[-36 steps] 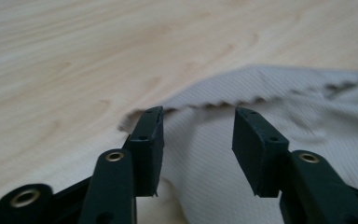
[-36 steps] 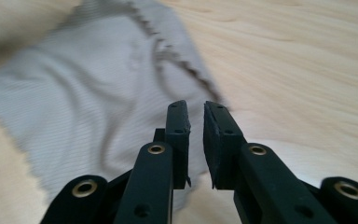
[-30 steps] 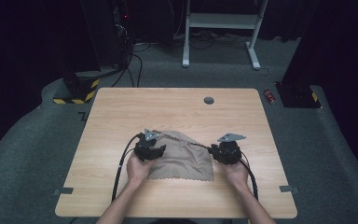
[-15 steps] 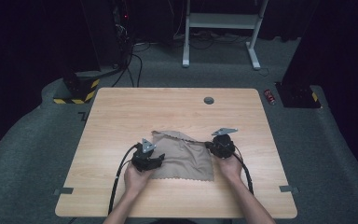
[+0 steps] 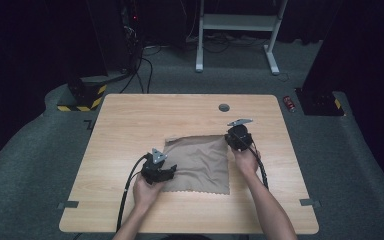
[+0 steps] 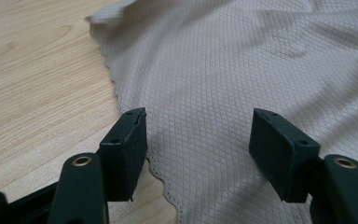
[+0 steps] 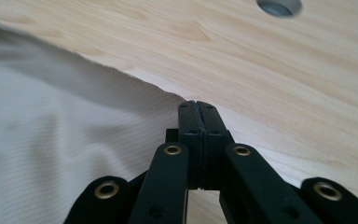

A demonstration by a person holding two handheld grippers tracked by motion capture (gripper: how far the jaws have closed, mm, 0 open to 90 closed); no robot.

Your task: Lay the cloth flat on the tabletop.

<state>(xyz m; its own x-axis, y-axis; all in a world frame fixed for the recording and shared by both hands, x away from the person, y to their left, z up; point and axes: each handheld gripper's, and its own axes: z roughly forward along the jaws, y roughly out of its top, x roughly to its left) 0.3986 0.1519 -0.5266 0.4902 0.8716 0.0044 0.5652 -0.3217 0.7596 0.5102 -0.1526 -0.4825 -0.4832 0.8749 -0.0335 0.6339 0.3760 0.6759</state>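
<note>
A tan cloth (image 5: 200, 160) lies spread almost flat in the middle of the wooden table (image 5: 130, 120). My left gripper (image 5: 167, 173) rests at the cloth's near-left edge. Its jaws have just been opening and now stand wide open (image 6: 198, 126) over the scalloped hem of the cloth (image 6: 242, 60), with the pads apart from it. My right gripper (image 5: 230, 138) sits at the cloth's far-right corner. In the right gripper view its jaws (image 7: 197, 106) are pressed together, pinching the corner of the cloth (image 7: 51, 140).
A round grommet hole (image 5: 224, 107) sits in the tabletop beyond the right gripper, also seen at the top of the right gripper view as the hole (image 7: 278, 5). A red can (image 5: 290, 103) lies on the floor at the right. White desk legs (image 5: 199, 37) stand behind the table.
The right gripper closed and moved toward the far edge with the cloth corner, drawing the crumpled cloth out flatter. The left gripper shifted slightly nearer and its jaws opened.
</note>
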